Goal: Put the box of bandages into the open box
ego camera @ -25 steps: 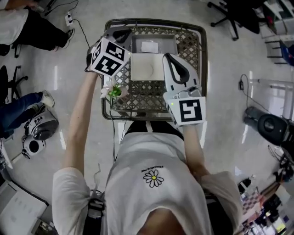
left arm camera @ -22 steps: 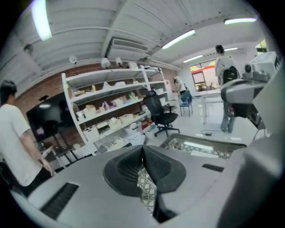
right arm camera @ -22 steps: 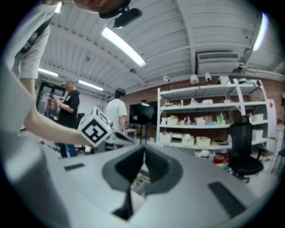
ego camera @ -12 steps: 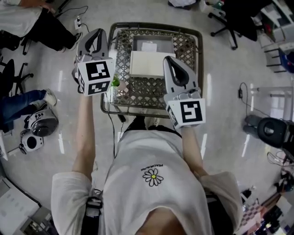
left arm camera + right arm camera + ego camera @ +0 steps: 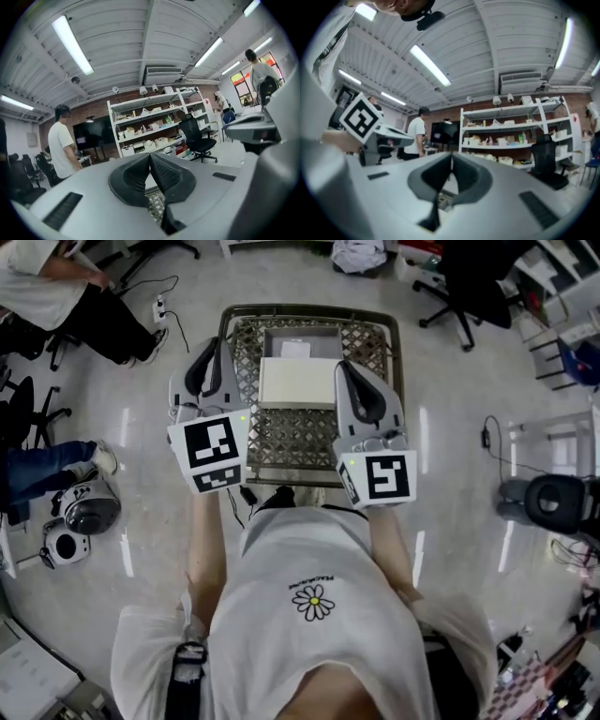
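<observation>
The open box (image 5: 300,337) lies on the far half of a mesh-topped table (image 5: 291,442), its white lid (image 5: 297,382) folded towards me. A small white box (image 5: 295,350), apparently the bandages, lies inside it. My left gripper (image 5: 212,345) hangs over the table's left edge, shut and holding nothing. Over the table's right part my right gripper (image 5: 347,369) is shut too, also bare. Both point level, well above the table. In the left gripper view the left gripper (image 5: 150,157) has its pads pressed together; the right gripper (image 5: 451,157) stands the same in the right gripper view.
A seated person (image 5: 56,296) and a power strip (image 5: 159,307) are at the far left, office chairs (image 5: 464,287) at the far right. Round devices (image 5: 80,512) lie on the floor left of me. Storage shelves (image 5: 159,126) and a standing person (image 5: 61,145) are ahead.
My left gripper has lifted from the table's left corner and turned from tilted down to level. The right gripper has risen a little. The table now looks smaller and farther below.
</observation>
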The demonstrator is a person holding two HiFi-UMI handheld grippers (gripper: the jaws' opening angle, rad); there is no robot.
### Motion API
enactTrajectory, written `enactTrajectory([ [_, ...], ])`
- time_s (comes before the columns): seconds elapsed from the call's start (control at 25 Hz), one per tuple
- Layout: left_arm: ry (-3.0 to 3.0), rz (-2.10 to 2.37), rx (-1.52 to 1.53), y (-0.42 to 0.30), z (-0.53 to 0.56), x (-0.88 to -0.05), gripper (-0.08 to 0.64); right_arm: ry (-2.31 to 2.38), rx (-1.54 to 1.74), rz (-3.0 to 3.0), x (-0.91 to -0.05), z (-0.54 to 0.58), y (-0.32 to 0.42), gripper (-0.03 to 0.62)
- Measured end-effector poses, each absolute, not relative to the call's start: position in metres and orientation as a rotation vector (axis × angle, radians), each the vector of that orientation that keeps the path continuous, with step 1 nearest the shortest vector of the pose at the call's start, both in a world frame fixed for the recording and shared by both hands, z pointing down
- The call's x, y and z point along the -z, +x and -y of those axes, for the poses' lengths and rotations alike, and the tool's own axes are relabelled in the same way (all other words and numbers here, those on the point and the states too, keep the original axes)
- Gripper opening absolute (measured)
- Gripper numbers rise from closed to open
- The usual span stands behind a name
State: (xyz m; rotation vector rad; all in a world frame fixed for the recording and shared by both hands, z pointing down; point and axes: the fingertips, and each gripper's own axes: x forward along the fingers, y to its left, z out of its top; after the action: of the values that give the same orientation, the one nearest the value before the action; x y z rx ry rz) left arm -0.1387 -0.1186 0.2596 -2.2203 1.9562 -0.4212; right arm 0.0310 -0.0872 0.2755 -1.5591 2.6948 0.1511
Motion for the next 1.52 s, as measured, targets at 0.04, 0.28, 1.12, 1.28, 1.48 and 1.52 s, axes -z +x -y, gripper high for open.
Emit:
enactTrajectory([
  [0.04, -2.247, -1.976, 0.364, -0.132, 0.111, -0.259, 0.025, -1.564, -0.160, -2.689, -0.274, 0.086, 0.032, 0.032],
  [0.28, -2.301, -1.960, 0.081, -0.096, 0.084, -0.249, 0.023, -1.580, -0.248, -2.664, -0.261, 0.080, 0.033, 0.032],
  [1.12, -2.346, -1.916, 0.009, -0.067, 0.084, -0.254, 0.021, -1.695, -0.271, -2.614, -0.264, 0.073, 0.026, 0.031],
  [1.28, -2.346, -1.915, 0.010, -0.069, 0.084, -0.253, 0.021, -1.700, -0.207, -2.587, -0.264, 0.074, 0.029, 0.031],
  [1.48, -2.344, -1.911, 0.013, -0.070, 0.083, -0.253, 0.021, -1.714, -0.192, -2.565, -0.265, 0.075, 0.031, 0.031],
  [1.52, -2.341, -1.904, 0.014, -0.070, 0.082, -0.252, 0.021, -1.718, -0.200, -2.557, -0.264, 0.075, 0.032, 0.031],
])
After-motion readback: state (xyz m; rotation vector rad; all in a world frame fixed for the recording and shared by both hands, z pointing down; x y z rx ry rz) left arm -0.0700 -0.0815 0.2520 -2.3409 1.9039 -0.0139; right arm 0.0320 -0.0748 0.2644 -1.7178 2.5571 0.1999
